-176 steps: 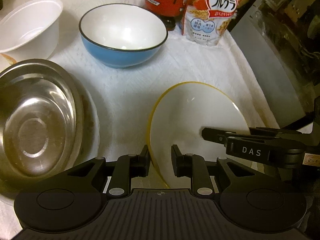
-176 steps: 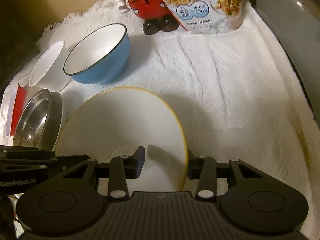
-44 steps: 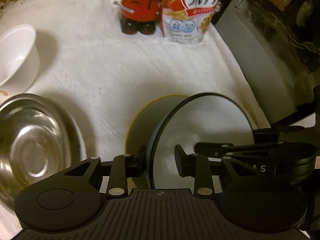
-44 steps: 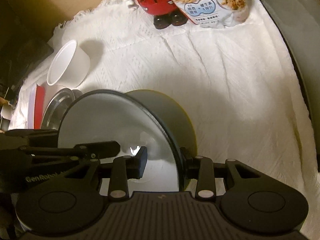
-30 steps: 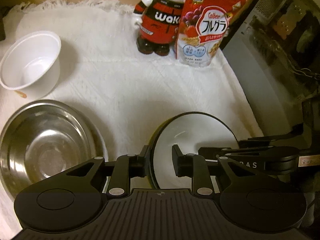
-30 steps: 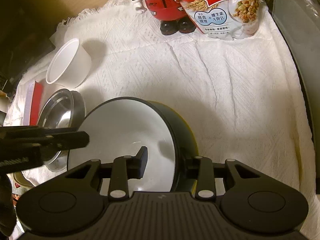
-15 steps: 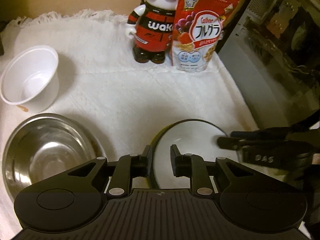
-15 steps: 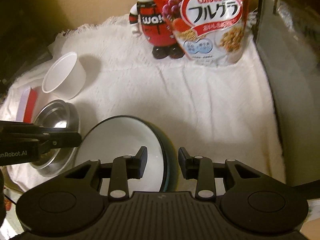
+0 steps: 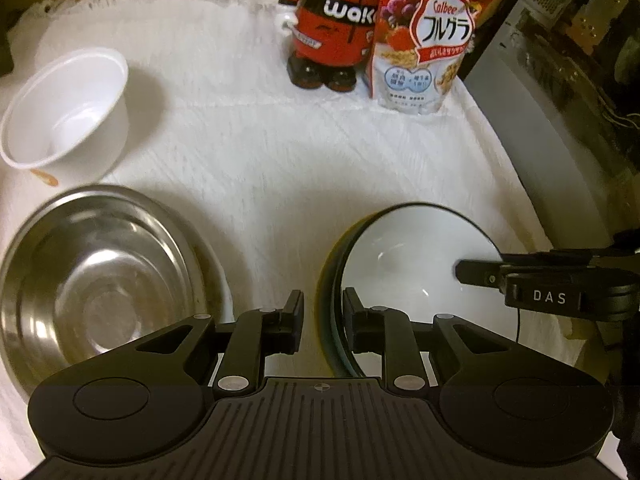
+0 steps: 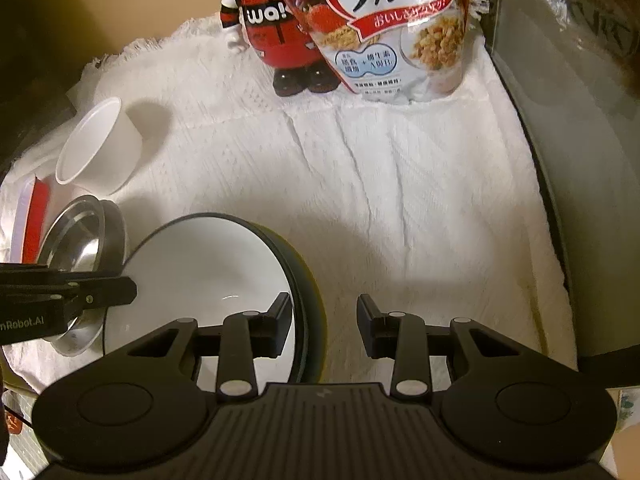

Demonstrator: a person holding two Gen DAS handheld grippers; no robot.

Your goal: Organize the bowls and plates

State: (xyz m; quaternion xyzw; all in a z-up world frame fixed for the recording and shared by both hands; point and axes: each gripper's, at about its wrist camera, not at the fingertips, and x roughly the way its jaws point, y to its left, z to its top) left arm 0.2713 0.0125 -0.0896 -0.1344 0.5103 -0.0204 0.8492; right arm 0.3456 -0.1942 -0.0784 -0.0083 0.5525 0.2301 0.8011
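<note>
Cloth (image 9: pixel 280 168): we see it carrying everything.
Bowl (image 9: pixel 404 256): near the cloth's front edge, toward its right side; we find it sitting on a plate (image 10: pixel 314 280).
Steel bowl (image 9: pixel 96 280): at the front left, apart from the bowl.
Cup (image 9: pixel 64 112): behind the steel bowl, by the left edge.
Figurine (image 9: pixel 328 28): at the back edge.
Bag (image 9: pixel 424 40): touching the figurine's right side.

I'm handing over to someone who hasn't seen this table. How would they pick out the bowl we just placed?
Start at the red cereal bag standing at the back of the white cloth, then come straight toward the cameras. The enamel bowl sits there on a yellow-rimmed plate, with a gripper on either side of it. Unlike the steel bowl and plain white cup, it has a white inside and dark rim.
</note>
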